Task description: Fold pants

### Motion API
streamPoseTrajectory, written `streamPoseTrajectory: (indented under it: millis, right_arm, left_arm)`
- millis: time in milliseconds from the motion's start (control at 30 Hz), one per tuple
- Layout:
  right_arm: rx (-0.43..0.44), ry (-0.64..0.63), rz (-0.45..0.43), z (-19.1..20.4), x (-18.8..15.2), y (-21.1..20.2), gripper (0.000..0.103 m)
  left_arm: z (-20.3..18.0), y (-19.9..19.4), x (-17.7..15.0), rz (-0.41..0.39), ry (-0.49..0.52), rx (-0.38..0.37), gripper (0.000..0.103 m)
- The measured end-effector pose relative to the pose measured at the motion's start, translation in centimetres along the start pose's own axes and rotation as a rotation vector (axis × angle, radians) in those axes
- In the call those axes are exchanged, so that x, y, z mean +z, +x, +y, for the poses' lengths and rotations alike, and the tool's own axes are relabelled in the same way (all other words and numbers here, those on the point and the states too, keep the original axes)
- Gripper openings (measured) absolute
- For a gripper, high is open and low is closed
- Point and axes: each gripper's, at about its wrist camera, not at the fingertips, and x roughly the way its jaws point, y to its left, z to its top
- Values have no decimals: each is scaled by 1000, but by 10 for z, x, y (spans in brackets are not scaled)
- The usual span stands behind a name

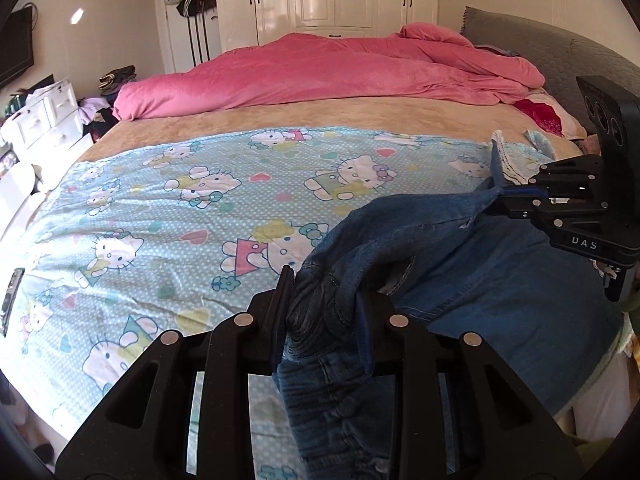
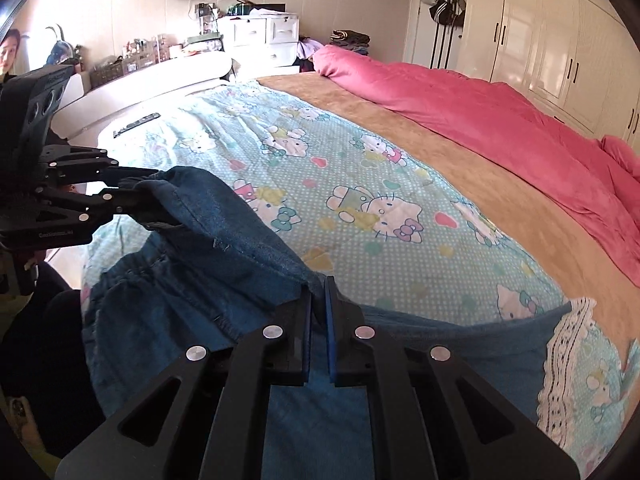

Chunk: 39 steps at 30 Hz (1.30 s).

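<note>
Blue denim pants lie partly lifted over the near edge of the bed, on a light blue cartoon-cat sheet. My left gripper is shut on a thick bunched fold of the denim at the bottom of its own view; it shows again as the left gripper at the left of the right wrist view, holding the raised waistband end. My right gripper is shut on a thin edge of the pants. In the left wrist view the right gripper pinches the fabric at the far right.
A pink duvet lies heaped along the far side of the bed, with a tan blanket strip before it. A grey headboard stands at the right. White drawers and wardrobes line the walls. A remote lies near the sheet's edge.
</note>
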Motion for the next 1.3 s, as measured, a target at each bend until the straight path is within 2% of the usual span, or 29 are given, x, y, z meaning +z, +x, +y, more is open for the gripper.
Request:
streamPoseTrajectory:
  millis: [333,667,1100,1300]
  right_arm:
    - [26,24,-13,31,-37,-38,5]
    - [20,24,2,57,-59,-57,5]
    - [18,-4,42,93,-84,-67,5]
    - [45,-71,72,124,-102,-63,5]
  left_arm:
    - [-15,-26,-26,-4,3,-26,20]
    - [-22,-44,-50,9,11,-55,20]
    - [-27,-40,-80,72,54,-71,23]
    - [-24,-40,-92,100,56,-58,24]
